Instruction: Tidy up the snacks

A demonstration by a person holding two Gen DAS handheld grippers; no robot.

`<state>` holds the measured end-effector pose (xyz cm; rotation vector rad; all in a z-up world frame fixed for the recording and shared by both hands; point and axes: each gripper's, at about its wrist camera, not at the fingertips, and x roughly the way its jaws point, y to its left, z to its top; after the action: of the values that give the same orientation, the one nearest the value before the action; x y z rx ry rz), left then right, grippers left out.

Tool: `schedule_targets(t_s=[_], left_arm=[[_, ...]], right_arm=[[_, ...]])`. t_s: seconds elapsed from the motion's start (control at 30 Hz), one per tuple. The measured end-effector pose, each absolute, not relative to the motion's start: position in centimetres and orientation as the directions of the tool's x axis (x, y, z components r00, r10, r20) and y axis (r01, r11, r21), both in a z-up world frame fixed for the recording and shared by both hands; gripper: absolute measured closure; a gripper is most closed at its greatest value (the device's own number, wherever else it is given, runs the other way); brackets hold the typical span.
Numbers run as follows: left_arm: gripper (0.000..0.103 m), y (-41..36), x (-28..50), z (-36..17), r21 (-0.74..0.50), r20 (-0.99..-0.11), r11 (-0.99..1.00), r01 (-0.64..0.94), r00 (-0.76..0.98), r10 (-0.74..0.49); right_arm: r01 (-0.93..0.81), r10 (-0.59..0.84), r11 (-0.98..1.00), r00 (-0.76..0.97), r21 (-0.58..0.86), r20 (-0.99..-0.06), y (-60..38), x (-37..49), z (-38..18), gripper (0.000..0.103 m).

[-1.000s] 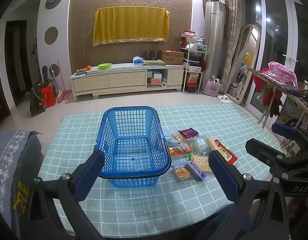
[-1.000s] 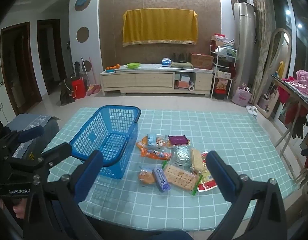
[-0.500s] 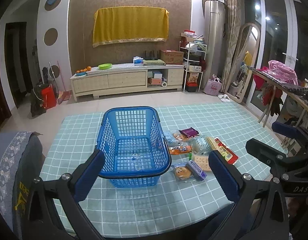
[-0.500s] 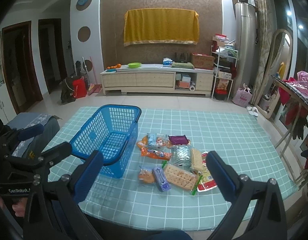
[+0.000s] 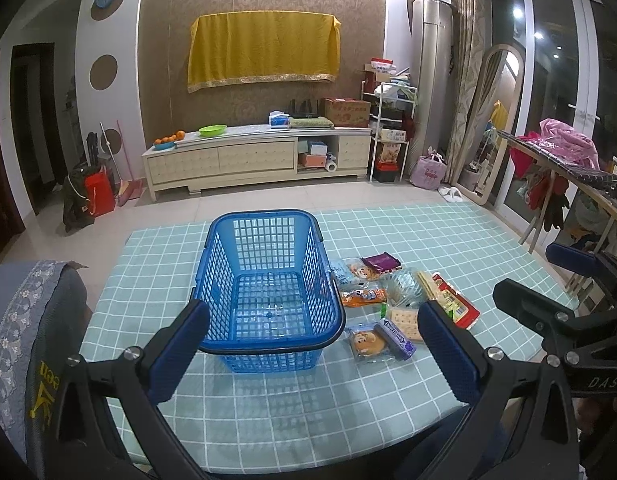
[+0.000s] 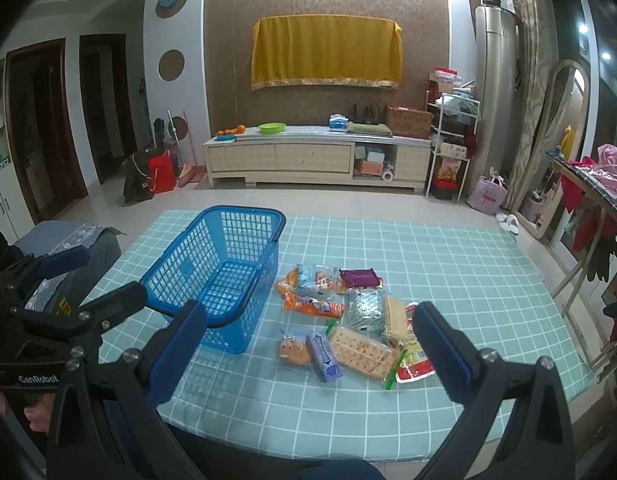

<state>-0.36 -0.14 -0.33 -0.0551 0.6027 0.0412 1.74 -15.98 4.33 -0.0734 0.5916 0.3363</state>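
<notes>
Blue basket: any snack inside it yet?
No. The blue basket shows only bare mesh floor, and the snack packets all lie on the table beside it.

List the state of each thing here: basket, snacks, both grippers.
Blue basket: upright on the table, nothing inside it.
Snack packets: lying loose on the checked tablecloth, beside the basket.
Left gripper: open, holding nothing.
Right gripper: open, holding nothing.
</notes>
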Motion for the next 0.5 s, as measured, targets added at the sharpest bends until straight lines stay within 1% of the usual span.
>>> schedule_targets(t_s=[0.27, 0.5], left_arm=[[0.0, -0.27, -0.39, -0.41, -0.043, -0.567, 0.998, -0.053, 0.823, 0.02], [0.0, -0.52, -0.52, -0.31, -0.048, -0.566, 0.998, -0.038, 0.824, 0.004]], right_arm=[[-0.329, 0.274, 0.944, 0.774, 0.007, -0.571, -15.93, 1.72, 4.14, 0.0], [-0.323, 0.252, 0.946, 0.757, -0.011, -0.603, -16.05, 1.86, 4.02, 0.0]])
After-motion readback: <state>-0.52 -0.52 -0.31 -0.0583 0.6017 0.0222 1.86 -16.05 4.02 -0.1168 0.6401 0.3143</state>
